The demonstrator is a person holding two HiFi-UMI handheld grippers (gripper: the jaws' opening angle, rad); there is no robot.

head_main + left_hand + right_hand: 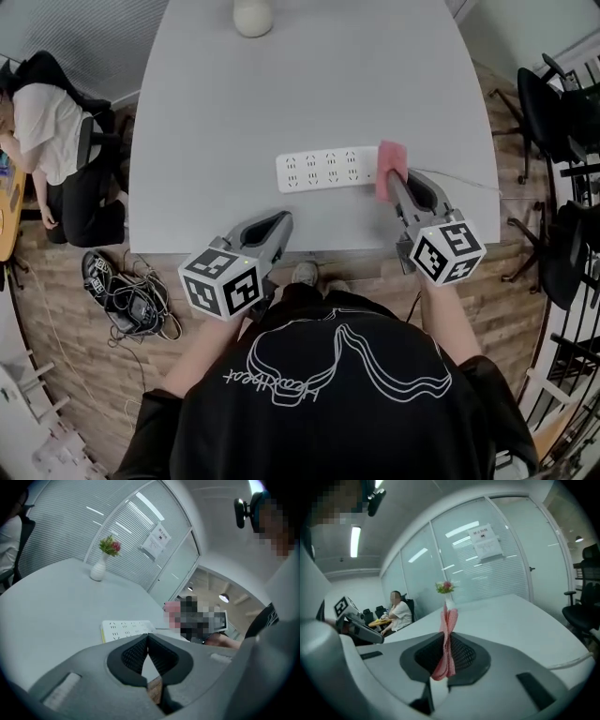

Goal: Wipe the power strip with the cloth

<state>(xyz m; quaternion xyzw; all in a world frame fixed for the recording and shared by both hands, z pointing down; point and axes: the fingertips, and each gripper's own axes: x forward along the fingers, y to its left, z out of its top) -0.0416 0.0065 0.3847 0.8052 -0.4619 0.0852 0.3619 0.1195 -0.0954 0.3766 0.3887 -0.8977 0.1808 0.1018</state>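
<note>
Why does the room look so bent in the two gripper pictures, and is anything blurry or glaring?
Left gripper view: wide-angle lens curves the blinds and darkens the corners; the left gripper up close looks soft. Right gripper view: same bending of the glass wall, a ceiling lamp blows out white, the cloth is fairly sharp. Head view: even light, soft shadows, power strip crisp.

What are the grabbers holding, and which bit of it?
The right gripper pinches the pink cloth between its fingers by one bunched end; the rest pokes out. The left gripper is shut, holding nothing.
</note>
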